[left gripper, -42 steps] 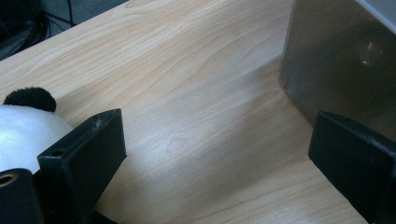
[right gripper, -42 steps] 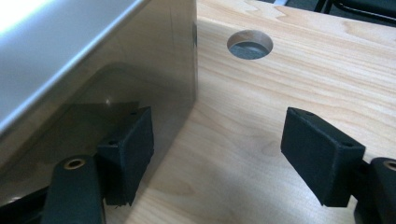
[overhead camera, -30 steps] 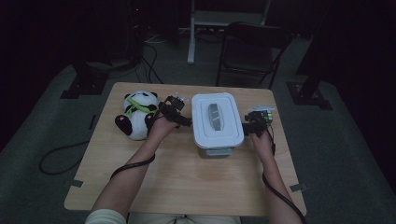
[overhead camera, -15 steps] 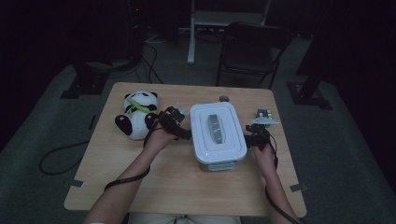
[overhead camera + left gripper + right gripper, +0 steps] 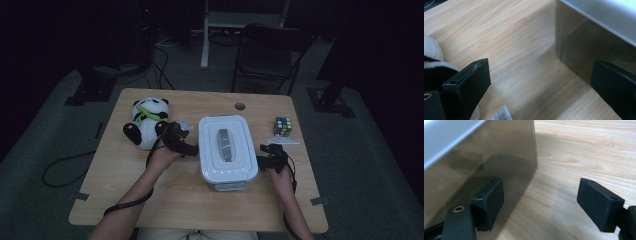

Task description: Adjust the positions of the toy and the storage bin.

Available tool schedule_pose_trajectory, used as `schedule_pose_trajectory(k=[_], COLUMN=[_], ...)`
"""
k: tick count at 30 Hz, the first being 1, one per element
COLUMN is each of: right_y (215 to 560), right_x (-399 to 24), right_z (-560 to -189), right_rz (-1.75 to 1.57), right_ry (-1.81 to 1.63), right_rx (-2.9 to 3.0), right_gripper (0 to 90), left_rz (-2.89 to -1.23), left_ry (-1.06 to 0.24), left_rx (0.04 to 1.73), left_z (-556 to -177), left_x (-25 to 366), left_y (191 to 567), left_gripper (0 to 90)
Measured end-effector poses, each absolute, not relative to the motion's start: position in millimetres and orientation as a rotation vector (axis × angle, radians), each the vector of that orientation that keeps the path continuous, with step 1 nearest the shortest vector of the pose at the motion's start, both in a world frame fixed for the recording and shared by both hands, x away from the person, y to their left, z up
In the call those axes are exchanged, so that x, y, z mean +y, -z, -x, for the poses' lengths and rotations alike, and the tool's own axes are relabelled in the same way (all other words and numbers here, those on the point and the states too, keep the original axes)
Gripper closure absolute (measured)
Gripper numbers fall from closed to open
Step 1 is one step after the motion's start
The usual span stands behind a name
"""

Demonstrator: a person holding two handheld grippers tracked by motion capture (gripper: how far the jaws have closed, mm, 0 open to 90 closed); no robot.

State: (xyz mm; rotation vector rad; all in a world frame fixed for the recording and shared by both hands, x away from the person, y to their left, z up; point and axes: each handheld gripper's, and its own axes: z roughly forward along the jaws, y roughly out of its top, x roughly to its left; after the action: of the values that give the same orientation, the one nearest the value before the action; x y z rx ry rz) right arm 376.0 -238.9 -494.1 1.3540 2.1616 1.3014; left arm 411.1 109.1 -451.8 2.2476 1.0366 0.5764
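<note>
While flanking box (image 5: 227, 147), both tongs agape

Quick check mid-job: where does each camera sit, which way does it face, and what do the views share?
High view: above the person's side, looking forward and down on the table; both forearms, left gripper and right gripper flank the box.
Left gripper view: rides the left gripper, facing the box wall; open jaws, panda beside.
Right gripper view: rides the right gripper, open jaws by the box.
Shared: box and table.
</note>
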Motion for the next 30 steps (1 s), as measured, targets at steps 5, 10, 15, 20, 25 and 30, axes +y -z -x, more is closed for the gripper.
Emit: schedule_pose_trajectory(k=[5, 10, 15, 20, 25, 30], right_y=[499.9, 501.9, 500.0, 496.9, 501.2, 502.3], right_x=[-238.9, -239.6, -235.2, -226.3, -222.1, -216.1], right_z=[-376.0, -378.1, -376.6, -371.2, -366.0, -360.0], right_rz=[-1.357, -1.366, -1.328, -1.298, -1.317, -1.294], right_ry=[-1.28, -1.311, -1.341, -1.336, -1.392, -1.412], right_rx=[2.19, 2.192, 2.231, 2.245, 2.228, 2.248], right_gripper=[20.1, 20.3, 20.8, 21.6, 23.0, 23.4], left_rz=[-2.252, -2.274, -2.279, -2.284, -2.29, -2.278], left_ry=[-0.574, -0.595, -0.592, -0.596, -0.603, -0.656], left_rx=[1.063, 1.075, 1.06, 1.069, 1.064, 1.045], left_z=[-413.4, -418.1, -418.1, -416.1, -410.2, -396.9], left_x=[113.6, 111.3, 107.3, 112.1, 116.5, 122.8], left_y=[460.6, 467.0, 467.4, 468.5, 468.3, 467.4], left_gripper=[3.7, 3.7, 3.6, 3.8, 4.3, 4.6])
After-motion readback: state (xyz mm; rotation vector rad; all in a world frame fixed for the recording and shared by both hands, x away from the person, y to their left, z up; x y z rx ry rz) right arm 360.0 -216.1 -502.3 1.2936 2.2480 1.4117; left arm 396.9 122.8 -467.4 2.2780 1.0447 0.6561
